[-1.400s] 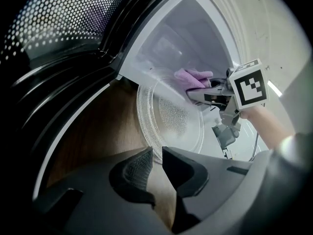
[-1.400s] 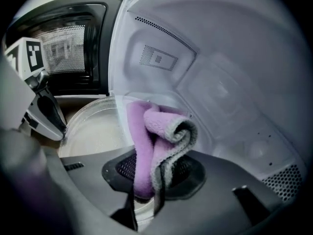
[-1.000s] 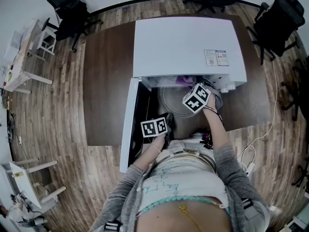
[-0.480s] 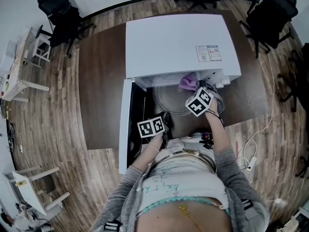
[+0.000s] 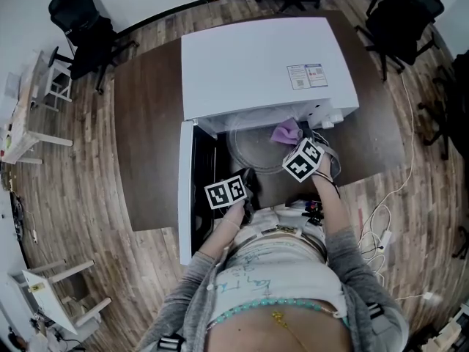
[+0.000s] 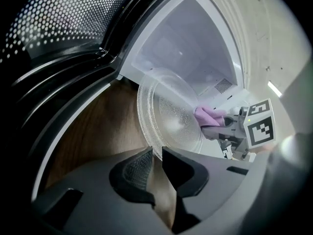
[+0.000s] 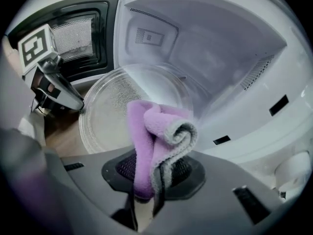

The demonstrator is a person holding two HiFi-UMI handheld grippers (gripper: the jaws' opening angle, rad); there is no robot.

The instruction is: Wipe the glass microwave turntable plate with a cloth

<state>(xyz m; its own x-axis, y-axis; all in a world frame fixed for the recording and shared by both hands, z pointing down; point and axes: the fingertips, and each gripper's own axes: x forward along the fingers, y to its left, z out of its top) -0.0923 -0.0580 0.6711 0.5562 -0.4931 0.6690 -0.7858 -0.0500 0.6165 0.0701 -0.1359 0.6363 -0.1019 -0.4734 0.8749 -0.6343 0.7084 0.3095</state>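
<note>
The round glass turntable plate (image 5: 253, 151) juts out of the mouth of the white microwave (image 5: 264, 64). My left gripper (image 5: 249, 180) is at its near left rim; in the left gripper view the plate (image 6: 166, 114) runs down into the narrow gap of the left gripper (image 6: 157, 155), which is shut on that rim. My right gripper (image 5: 294, 142) is shut on a folded purple cloth (image 5: 286, 131), which lies on the plate's right side. In the right gripper view the cloth (image 7: 154, 131) curls up from the right gripper (image 7: 146, 180) over the plate (image 7: 112, 106).
The microwave door (image 5: 186, 196) hangs open to the left, next to my left hand. The microwave stands on a dark brown table (image 5: 146, 123). Office chairs (image 5: 80, 20) stand behind it. Cables (image 5: 388, 211) trail on the wooden floor at the right.
The right gripper has carried the purple cloth outward over the plate, from the microwave's mouth towards the person. The left gripper has stayed on the rim.
</note>
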